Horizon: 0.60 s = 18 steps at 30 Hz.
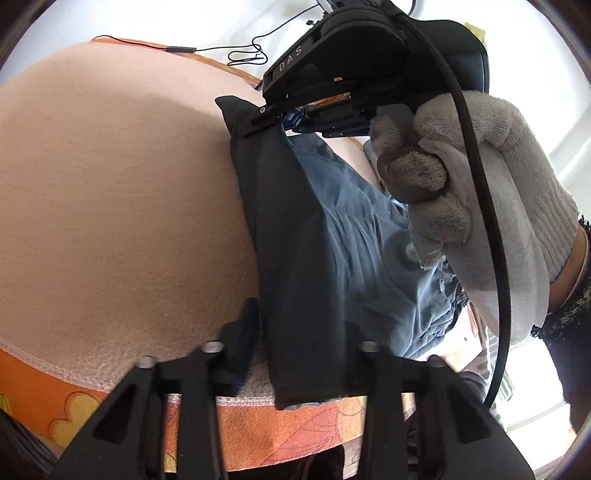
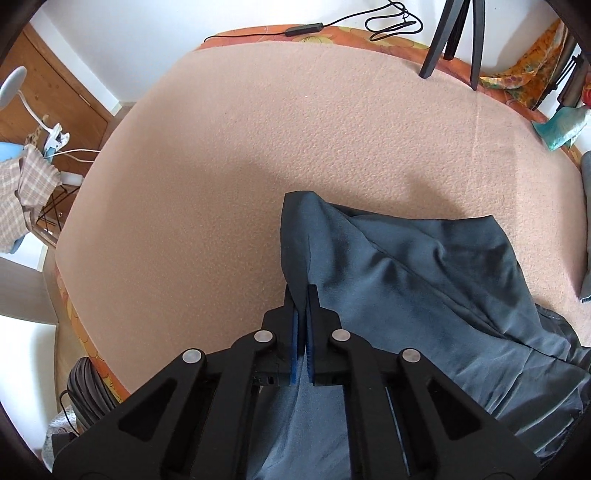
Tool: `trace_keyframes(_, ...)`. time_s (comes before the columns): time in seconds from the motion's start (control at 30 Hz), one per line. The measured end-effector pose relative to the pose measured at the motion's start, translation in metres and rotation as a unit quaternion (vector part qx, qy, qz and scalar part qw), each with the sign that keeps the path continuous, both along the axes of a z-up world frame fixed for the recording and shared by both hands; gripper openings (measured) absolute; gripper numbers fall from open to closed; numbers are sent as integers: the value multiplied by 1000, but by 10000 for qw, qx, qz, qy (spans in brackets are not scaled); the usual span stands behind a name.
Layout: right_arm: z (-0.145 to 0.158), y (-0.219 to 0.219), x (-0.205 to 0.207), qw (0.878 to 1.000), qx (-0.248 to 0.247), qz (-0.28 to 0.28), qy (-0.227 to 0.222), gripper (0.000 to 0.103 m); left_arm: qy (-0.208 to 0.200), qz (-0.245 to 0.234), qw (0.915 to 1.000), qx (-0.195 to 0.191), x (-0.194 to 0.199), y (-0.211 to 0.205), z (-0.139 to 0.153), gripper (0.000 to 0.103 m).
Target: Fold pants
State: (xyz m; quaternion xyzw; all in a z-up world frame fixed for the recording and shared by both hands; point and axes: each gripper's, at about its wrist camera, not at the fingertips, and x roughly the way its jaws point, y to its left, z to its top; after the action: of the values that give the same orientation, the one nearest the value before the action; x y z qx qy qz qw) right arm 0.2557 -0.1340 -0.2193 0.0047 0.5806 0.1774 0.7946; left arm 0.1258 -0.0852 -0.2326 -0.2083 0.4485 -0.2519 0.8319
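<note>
Dark blue-grey pants (image 2: 424, 277) lie bunched on a peach blanket (image 2: 258, 147), at its near right. My right gripper (image 2: 302, 295) is shut on a raised fold at the pants' left edge, the blue pads pinching the cloth. In the left wrist view that same gripper (image 1: 286, 123), held by a hand in a white glove (image 1: 480, 166), lifts the far corner of the pants (image 1: 314, 221). The cloth hangs down over my left gripper (image 1: 291, 332). Its left finger (image 1: 242, 328) shows beside the cloth edge; the other finger is hidden under the fabric.
Black tripod legs (image 2: 450, 33) stand on the blanket's far edge, with a black cable (image 2: 306, 29) behind them. A grey garment (image 2: 585, 229) lies at the right edge. An orange patterned sheet (image 1: 258, 424) borders the blanket. A chair with checked cloth (image 2: 22, 192) stands left.
</note>
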Motion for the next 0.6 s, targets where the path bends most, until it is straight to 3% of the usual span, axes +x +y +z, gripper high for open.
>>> trace_keyframes(0.3,32,0,-3,9980,507,-123,-351,3,-327,239,9981,-473,3,27,9,4)
trace_keyframes(0.6,60,61,-2,9947,839,83,-580,3,-749,755,9935,-405,-13,71,31,3)
